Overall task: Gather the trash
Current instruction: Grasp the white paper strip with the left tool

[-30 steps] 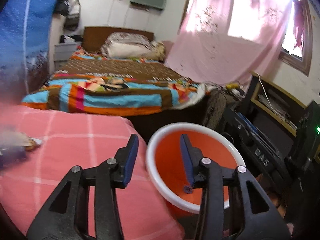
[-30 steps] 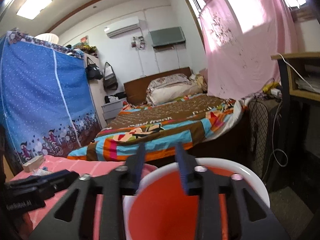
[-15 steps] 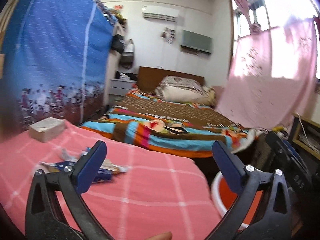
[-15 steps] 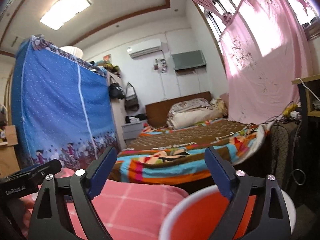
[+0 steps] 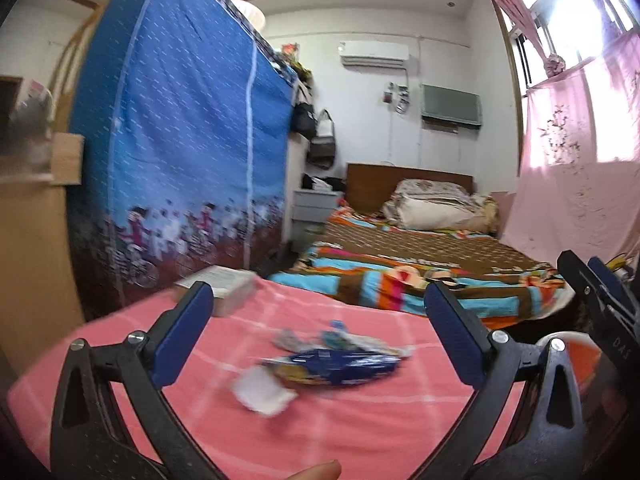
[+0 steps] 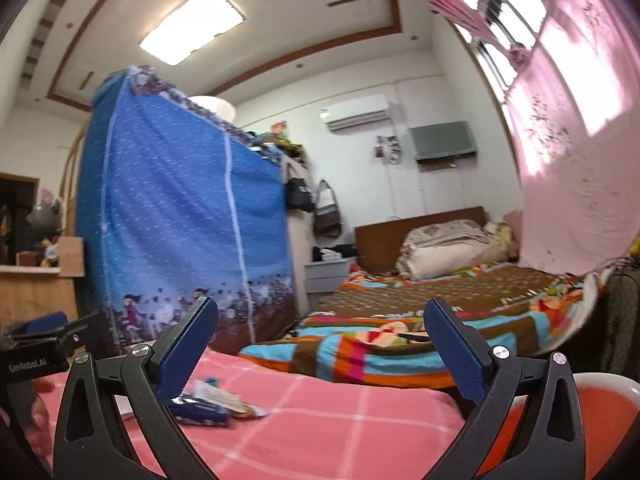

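The blue fabric wardrobe [image 5: 180,152] fills the left of both views and serves as the landmark. To its right, farther back, lies the bed [image 5: 420,264] with a striped, many-coloured blanket, and beyond the bed hangs a pink curtain [image 5: 580,184] under the window. In front of the wardrobe's lower edge spreads the table [image 5: 360,420], covered in a pink checked cloth. Right of the table, well away from the wardrobe, the white rim and orange inside of a bin [image 6: 600,396] show at the frame edge.

The left gripper [image 5: 318,336] points over the cloth, its blue-padded jaws spread wide with nothing between them. The right gripper [image 6: 320,344] is aimed toward the wardrobe and bed, and its jaws are opening, also empty; its black frame shows at the right edge of the left wrist view.

On the cloth just below the wardrobe sits a small pale box [image 5: 224,286]. The trash lies in the middle of the table, nearer than the box: a dark blue wrapper [image 5: 340,366], a white crumpled scrap [image 5: 262,394] touching its left end, and a few paler wrappers [image 5: 340,338] just behind it. All are blurred.
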